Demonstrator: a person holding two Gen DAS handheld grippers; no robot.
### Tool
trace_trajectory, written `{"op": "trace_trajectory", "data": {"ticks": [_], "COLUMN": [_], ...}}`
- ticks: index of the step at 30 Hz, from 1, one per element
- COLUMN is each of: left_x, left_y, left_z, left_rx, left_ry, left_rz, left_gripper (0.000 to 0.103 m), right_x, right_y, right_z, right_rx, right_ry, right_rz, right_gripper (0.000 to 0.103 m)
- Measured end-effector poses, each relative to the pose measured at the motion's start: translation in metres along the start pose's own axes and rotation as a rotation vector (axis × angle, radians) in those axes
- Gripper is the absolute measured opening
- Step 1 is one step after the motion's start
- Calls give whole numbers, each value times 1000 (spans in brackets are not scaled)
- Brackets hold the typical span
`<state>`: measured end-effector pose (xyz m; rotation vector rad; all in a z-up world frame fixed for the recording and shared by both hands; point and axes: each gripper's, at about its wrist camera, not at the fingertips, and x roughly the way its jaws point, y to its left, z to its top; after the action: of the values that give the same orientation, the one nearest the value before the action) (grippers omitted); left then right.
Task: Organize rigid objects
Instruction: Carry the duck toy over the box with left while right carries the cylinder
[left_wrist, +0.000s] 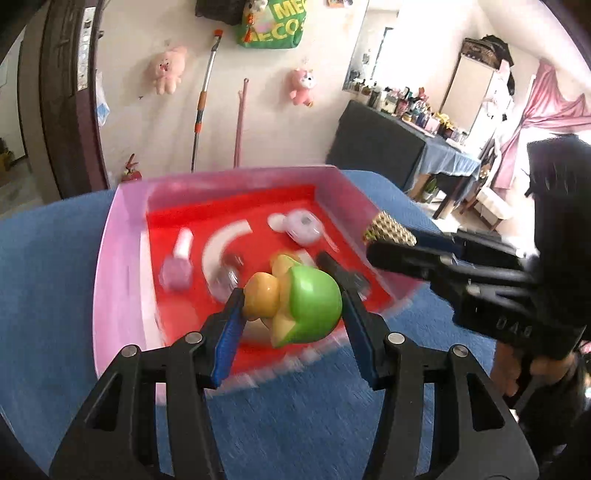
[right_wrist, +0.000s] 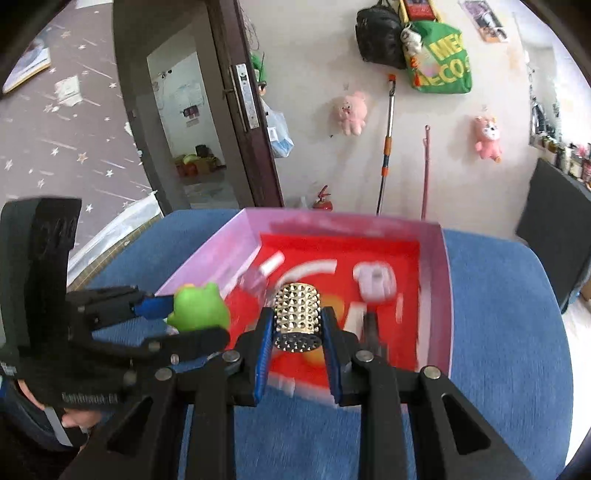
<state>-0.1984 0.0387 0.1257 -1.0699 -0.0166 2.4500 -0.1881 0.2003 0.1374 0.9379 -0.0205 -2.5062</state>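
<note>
A bottle lies in the bin on the table.

Both fisheyes sit close behind their own tool, angled down at the pink tray on the blue worktop. Left view looks from the tray's left, right view from its right. Shared: tray, wall with plush toys.

Left gripper and right gripper both clamped, seemingly raised.
</note>
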Motion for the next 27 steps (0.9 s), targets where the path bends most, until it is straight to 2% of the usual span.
{"op": "trace_trajectory", "data": {"ticks": [4,7,10,14,19,27], "left_x": [38,65,91,118,141,162], "left_y": [18,30,39,49,54,56], "left_z": [29,44,57,66,70,72], "left_rx": [29,38,57,54,17,16], "left_ry": [60,110,163,229,281,332], "left_rz": [13,6,34,26,-15,42], "left_gripper": [50,50,50,50,50,50], "right_x": [47,89,120,152,179,194], "right_y": [-12,-25,-37,-56,-70,-72], "right_z": [42,60,69,77,75,76], "right_rx": [-15,4,31,75,104,79], "right_ry": [78,161,223,299,383,440], "right_rz": [-4,-2,-1,13,20,-15], "right_gripper": [27,27,27,27,27,27]}}
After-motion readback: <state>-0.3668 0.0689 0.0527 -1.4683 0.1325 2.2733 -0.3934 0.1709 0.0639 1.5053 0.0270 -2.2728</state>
